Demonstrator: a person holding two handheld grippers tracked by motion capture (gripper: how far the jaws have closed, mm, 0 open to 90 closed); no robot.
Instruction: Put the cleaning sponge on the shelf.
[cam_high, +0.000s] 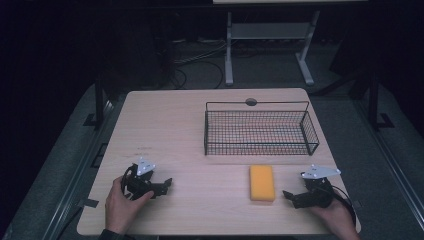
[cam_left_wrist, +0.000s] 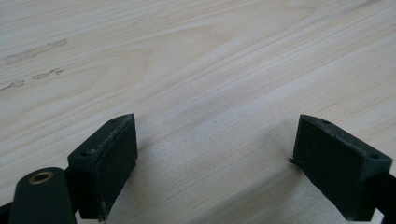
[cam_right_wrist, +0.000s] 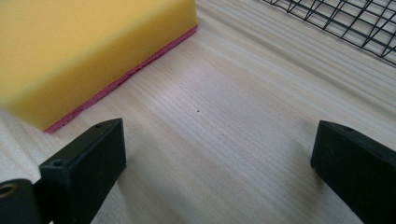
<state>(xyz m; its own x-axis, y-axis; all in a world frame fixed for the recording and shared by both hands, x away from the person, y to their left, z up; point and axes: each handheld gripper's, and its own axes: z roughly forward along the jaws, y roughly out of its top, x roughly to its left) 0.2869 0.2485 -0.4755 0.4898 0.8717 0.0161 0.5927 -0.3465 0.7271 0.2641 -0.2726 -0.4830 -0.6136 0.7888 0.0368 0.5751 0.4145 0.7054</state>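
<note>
A yellow sponge (cam_high: 262, 183) with a pink underside lies flat on the wooden table (cam_high: 195, 125), just in front of the black wire basket (cam_high: 260, 131). My right gripper (cam_high: 290, 196) rests low to the sponge's right, a short gap away, open with nothing between its jaws. In the right gripper view the sponge (cam_right_wrist: 88, 51) sits close ahead at upper left, the basket (cam_right_wrist: 345, 23) at upper right, and the gripper (cam_right_wrist: 219, 163) stands wide over bare wood. My left gripper (cam_high: 167, 184) is at the near left of the table, open over bare wood (cam_left_wrist: 215, 158).
The basket stands empty at the back right of the table, with a round cable hole (cam_high: 251, 102) behind it. A metal stand (cam_high: 270, 45) and cables are on the dark floor beyond the table. A person's hands (cam_high: 120, 205) hold both grippers near the front edge.
</note>
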